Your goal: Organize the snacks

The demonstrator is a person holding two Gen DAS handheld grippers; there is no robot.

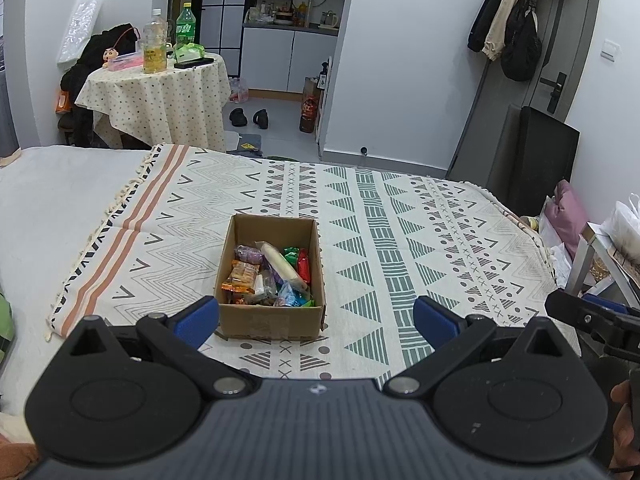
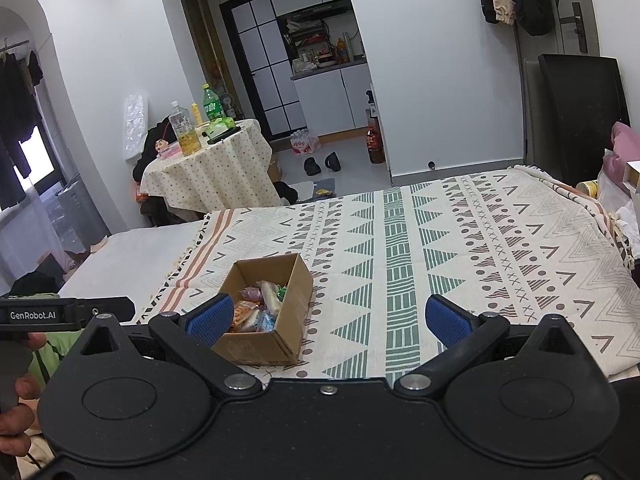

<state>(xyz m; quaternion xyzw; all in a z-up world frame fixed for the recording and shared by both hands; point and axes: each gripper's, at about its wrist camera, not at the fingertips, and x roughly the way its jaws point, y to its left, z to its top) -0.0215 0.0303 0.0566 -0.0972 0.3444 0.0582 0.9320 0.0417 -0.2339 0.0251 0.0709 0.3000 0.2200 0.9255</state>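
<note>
A brown cardboard box [image 1: 272, 320] sits on the patterned blanket, holding several wrapped snacks [image 1: 272, 272], among them a long cream packet, an orange biscuit pack and red and green wrappers. My left gripper [image 1: 316, 320] is open just in front of the box, nothing between its blue pads. In the right wrist view the same box [image 2: 298, 292] lies to the lower left, snacks [image 2: 258, 308] inside. My right gripper [image 2: 328, 320] is open and empty, its left pad overlapping the box's near corner in the image.
The patterned blanket [image 1: 400, 240] covers a bed with a plain white sheet [image 1: 48, 200] on the left. Beyond the bed stands a round table [image 1: 160, 92] with bottles. A hand holds the other gripper at the left edge [image 2: 24, 392]. Bags and a pink cushion [image 1: 564, 208] crowd the right side.
</note>
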